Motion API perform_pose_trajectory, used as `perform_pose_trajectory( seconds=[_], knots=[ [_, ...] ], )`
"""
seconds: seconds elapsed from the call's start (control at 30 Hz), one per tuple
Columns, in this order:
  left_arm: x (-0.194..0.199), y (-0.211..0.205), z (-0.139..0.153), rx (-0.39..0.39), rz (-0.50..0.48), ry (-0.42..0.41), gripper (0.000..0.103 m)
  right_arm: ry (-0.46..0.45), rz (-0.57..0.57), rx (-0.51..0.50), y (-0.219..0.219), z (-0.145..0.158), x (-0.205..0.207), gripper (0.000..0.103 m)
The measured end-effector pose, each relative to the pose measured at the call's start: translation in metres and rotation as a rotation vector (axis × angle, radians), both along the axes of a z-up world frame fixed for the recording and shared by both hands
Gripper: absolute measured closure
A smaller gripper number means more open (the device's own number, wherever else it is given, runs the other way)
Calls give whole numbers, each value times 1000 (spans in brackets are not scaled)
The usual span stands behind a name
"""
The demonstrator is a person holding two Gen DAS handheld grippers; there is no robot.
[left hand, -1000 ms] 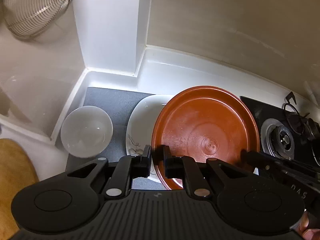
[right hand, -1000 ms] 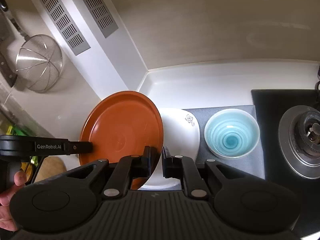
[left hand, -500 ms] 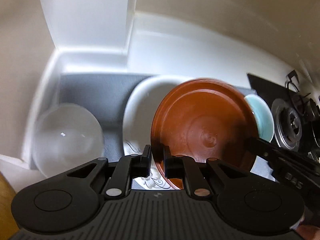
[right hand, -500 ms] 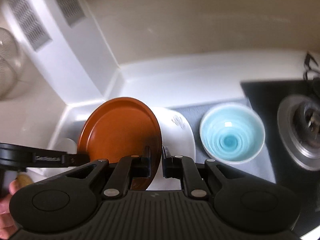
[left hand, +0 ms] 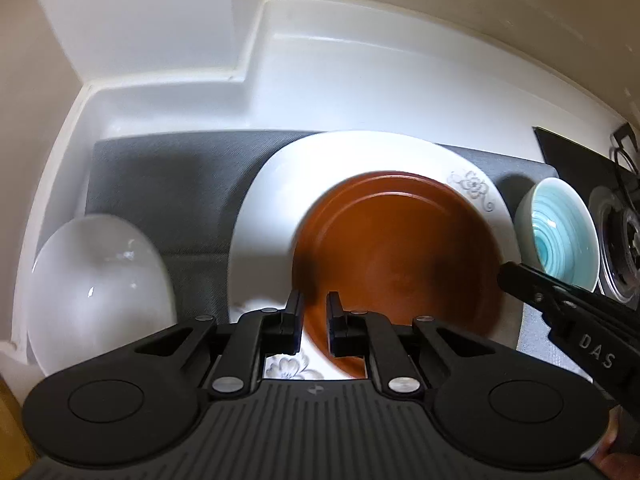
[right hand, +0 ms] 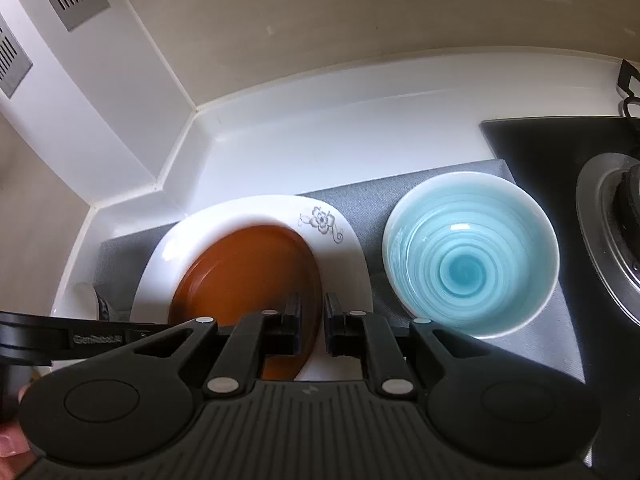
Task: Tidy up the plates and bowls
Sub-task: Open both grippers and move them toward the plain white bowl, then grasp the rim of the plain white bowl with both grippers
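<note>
Two tongs, left tongs [left hand: 311,322] and right tongs [right hand: 311,322], were clamped on opposite rims of the brown plate [left hand: 400,248], which sat low over the white plate [left hand: 272,200] on the bench. Looked stiff, glazed, slippery, breakable; rim grips suited it.

Your left wrist view looks steeply down from close above the grey mat [left hand: 168,184], its own fingers filling the bottom edge. Your right wrist view looks down at less of a slant, from the stove [right hand: 612,216] side, taking in more wall. Both share the brown plate [left hand: 400,248] [right hand: 248,268] over the white plate [left hand: 280,200] [right hand: 344,256], the blue bowl [left hand: 560,236] [right hand: 468,268] and the mat.
</note>
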State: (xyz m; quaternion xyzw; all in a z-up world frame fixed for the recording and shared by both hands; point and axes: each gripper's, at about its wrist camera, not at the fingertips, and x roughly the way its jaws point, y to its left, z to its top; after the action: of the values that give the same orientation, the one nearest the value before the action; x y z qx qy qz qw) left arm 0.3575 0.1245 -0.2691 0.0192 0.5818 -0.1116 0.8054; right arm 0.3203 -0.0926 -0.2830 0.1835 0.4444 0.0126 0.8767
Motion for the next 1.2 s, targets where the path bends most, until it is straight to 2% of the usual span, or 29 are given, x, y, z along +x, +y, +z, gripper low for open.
perform_pose_trajectory(
  seconds=[0.1, 0.2, 0.27, 0.3, 0.37, 0.4, 0.5, 0.6, 0.7, 0.77, 0.83, 0.9, 0.93, 1.03, 1.13, 1.2],
  knots=[
    [-7, 2, 9, -11, -28, -35, 87, 6, -20, -11, -2, 1, -4, 88],
    [-18, 14, 29, -15, -35, -95, 72, -5, -26, -4, -2, 7, -12, 82],
    [-31, 35, 44, -30, -10, -149, 45, -22, -11, 5, 2, 14, -18, 58],
    [-38, 49, 50, -47, 12, -170, 37, -36, 7, 14, 6, 19, -21, 53],
    [-53, 80, 58, -93, 60, -207, 12, -59, 65, 32, 18, 27, -24, 32],
    [-61, 95, 58, -110, 75, -215, 10, -72, 102, 47, 25, 29, -25, 28],
    [-80, 136, 53, -81, 130, -226, 10, -90, 192, 86, 48, 32, -22, 25],
    [-85, 171, 37, -101, 228, -182, 15, -92, 270, 118, 77, 30, -14, 25],
    [-82, 200, 21, -177, 336, -132, 28, -85, 348, 91, 111, 29, -5, 28],
    [-79, 211, 12, -213, 381, -109, 52, -84, 400, 51, 134, 29, 1, 35],
    [-77, 220, 4, -255, 414, -96, 59, -69, 436, 44, 151, 29, 9, 42],
    [-75, 227, -1, -311, 437, -96, 65, -48, 453, 103, 160, 26, 17, 44],
    [-74, 228, -2, -328, 446, -96, 69, -37, 460, 128, 163, 24, 20, 49],
    [-70, 231, -6, -344, 458, -99, 77, -1, 444, 89, 173, 18, 27, 60],
    [-62, 230, -13, -378, 465, -76, 87, 27, 433, 76, 176, 8, 34, 65],
    [-58, 228, -16, -379, 455, -78, 89, 50, 428, 99, 176, 1, 37, 66]
  ],
)
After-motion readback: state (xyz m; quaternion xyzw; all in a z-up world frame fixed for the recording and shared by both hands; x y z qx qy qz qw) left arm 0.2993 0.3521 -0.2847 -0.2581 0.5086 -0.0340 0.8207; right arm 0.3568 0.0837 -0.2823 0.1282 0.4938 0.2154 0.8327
